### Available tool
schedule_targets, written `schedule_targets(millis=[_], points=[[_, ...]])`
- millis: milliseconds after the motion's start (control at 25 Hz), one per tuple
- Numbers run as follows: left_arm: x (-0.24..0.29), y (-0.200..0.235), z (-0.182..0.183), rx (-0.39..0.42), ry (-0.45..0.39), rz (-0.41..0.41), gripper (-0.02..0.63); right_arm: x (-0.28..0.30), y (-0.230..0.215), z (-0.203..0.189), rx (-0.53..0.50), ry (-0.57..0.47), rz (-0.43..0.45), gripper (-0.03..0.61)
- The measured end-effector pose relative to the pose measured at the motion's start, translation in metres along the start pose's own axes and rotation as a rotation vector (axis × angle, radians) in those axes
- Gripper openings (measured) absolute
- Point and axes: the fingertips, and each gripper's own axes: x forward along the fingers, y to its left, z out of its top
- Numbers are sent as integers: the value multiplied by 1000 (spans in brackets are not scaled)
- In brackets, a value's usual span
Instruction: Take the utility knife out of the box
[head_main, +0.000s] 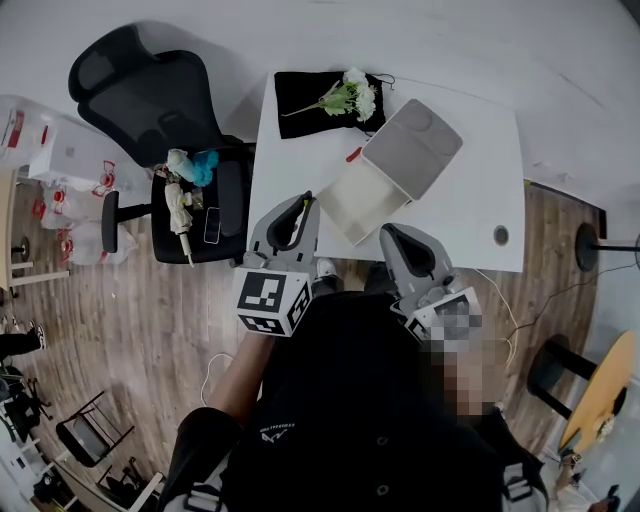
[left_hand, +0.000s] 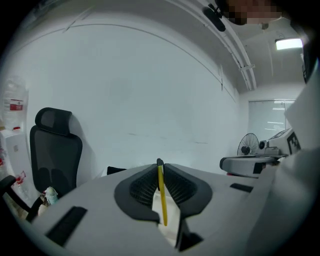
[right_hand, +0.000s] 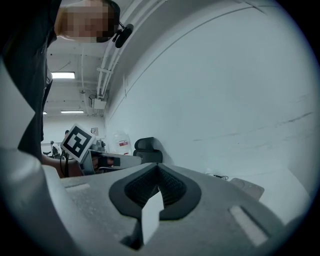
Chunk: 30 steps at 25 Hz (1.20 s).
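My left gripper (head_main: 306, 203) hovers over the table's near edge, just left of the open box (head_main: 372, 192). Along its own jaws, the left gripper (left_hand: 160, 169) is shut on a thin yellow utility knife (left_hand: 162, 200) with a black tip, seen edge-on and standing upright between the pads. The box is white inside, and its grey lid (head_main: 418, 146) is tipped back to the right. My right gripper (head_main: 390, 236) hangs at the box's near right corner. In its own view the right gripper (right_hand: 158, 168) has its jaws closed together with nothing between them.
The white table (head_main: 480, 215) also carries a black cloth (head_main: 300, 95) with white flowers (head_main: 350, 97) at the back and a small red thing (head_main: 353, 154) beside the box. A black office chair (head_main: 160, 120) with clutter on its seat stands to the left. A fan (left_hand: 247, 145) stands far right.
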Motion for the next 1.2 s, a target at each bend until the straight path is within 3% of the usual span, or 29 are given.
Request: schedule_targets(millis=[520,1200], points=[[-39,3,16,40,-136,-36,43,5,7,8,-10,-36,-54,5],[-39,1,39,79,-200,-58,43,2,4,25,-20,-80,-87,5]])
